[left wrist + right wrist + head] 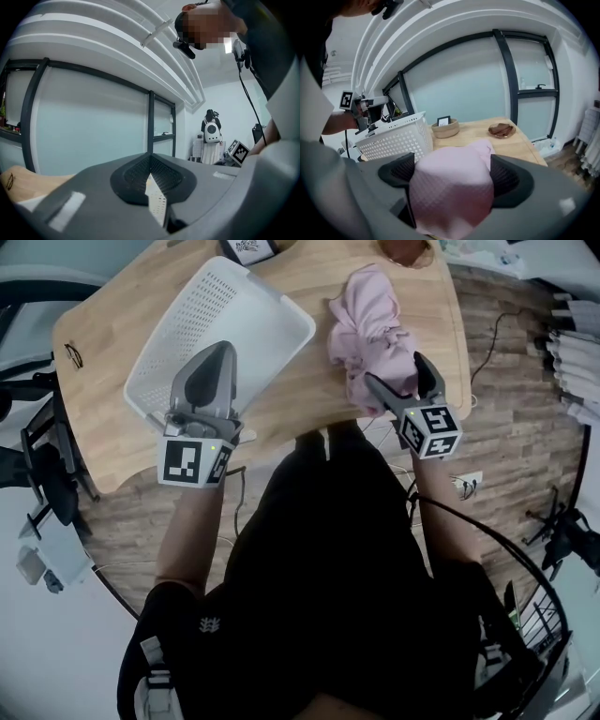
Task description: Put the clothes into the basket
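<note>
A white perforated basket lies tilted on the wooden table, left of centre. My left gripper is shut on its near rim; in the left gripper view a strip of the white basket wall is pinched between the pads of that gripper. A crumpled pink garment lies on the table to the right of the basket. My right gripper is at the garment's near end with its jaws spread wide. In the right gripper view the pink cloth bulges between the open jaws of my right gripper, with the basket to the left.
A small bowl with a card and a plate of brown items stand at the table's far side. The curved near edge of the table is just in front of the person's body. A black chair and floor cables flank the table.
</note>
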Tool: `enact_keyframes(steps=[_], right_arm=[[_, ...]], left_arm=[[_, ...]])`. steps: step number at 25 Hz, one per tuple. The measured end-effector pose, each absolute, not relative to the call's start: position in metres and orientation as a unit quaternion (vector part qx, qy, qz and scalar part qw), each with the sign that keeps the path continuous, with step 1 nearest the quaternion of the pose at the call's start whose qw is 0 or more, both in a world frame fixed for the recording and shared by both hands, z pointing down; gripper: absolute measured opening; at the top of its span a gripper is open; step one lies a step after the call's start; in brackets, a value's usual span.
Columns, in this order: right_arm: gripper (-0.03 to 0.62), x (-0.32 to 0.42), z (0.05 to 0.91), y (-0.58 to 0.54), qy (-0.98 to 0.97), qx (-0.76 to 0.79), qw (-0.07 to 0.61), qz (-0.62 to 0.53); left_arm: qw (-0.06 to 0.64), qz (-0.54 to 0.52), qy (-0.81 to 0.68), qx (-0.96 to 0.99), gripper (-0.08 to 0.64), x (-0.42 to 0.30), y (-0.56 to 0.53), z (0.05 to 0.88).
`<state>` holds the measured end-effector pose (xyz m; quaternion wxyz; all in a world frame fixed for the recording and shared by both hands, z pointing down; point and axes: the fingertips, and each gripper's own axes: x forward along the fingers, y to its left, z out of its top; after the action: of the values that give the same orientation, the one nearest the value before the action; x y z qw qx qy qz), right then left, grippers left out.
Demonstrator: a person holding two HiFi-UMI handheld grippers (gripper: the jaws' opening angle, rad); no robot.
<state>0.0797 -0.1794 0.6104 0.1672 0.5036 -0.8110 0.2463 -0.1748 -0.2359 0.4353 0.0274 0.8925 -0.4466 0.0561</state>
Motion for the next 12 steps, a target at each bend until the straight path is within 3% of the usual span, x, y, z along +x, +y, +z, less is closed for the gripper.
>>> enact_keyframes(steps=[12], right_arm=[[0.492,0.084,0.672,-0.186,-0.786,0.494,0.199,0.315]], left_arm=[[0.024,0.081,-0.466,0.881,0.006,-0.185,-0.237,0.438]])
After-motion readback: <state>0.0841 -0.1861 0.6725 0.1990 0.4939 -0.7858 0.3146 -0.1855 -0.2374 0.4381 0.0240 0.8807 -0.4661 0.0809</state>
